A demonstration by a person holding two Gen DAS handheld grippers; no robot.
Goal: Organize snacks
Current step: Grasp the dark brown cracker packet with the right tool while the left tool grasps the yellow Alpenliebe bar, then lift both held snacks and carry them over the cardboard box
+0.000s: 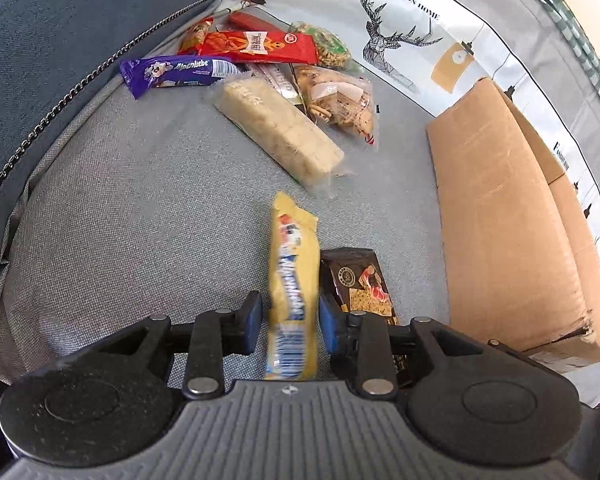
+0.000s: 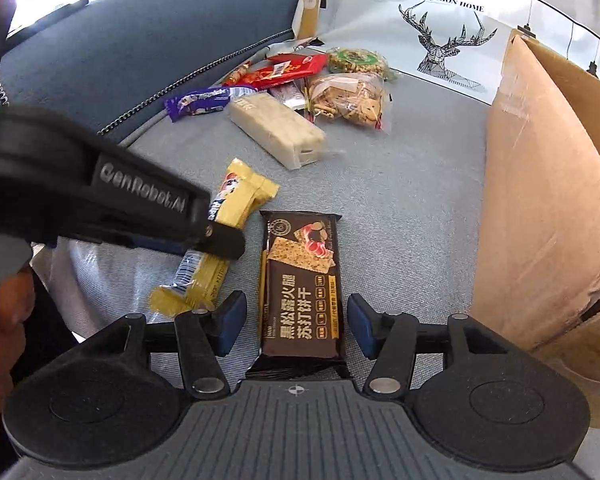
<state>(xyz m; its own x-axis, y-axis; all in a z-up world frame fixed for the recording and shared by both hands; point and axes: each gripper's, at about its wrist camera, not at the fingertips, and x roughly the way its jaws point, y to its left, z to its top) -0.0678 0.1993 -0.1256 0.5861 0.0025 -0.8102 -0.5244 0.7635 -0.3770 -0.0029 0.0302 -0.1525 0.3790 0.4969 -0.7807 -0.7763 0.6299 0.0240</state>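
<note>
Lying side by side: the yellow bar (image 1: 294,280) and the dark cracker packet (image 2: 300,280) are resting flat on the grey cushion (image 1: 140,220) near its near edge, long sides almost parallel. This is looking like the start of a tidy row.
Left jaws: your left gripper (image 1: 290,320) is bracketing the yellow bar with a narrow opening. A sliver of cushion is showing beside one pad, so you are not pinching it.
Right jaws: your right gripper (image 2: 296,324) is standing wide around the cracker packet, with clear gaps on both sides. Nothing is being held.
Unsorted heap: the purple bar (image 1: 172,72), red packet (image 1: 260,46), pale wafer block (image 1: 278,132) and clear biscuit bag (image 1: 340,104) are overlapping at the cushion's far edge against the backrest. They are probably waiting for their turn.
Cardboard box: the box (image 1: 500,220) is sitting along the cushion's right edge, well apart from the heap and near the cracker packet. It is likely serving as the destination, though you are not seeing inside it.
</note>
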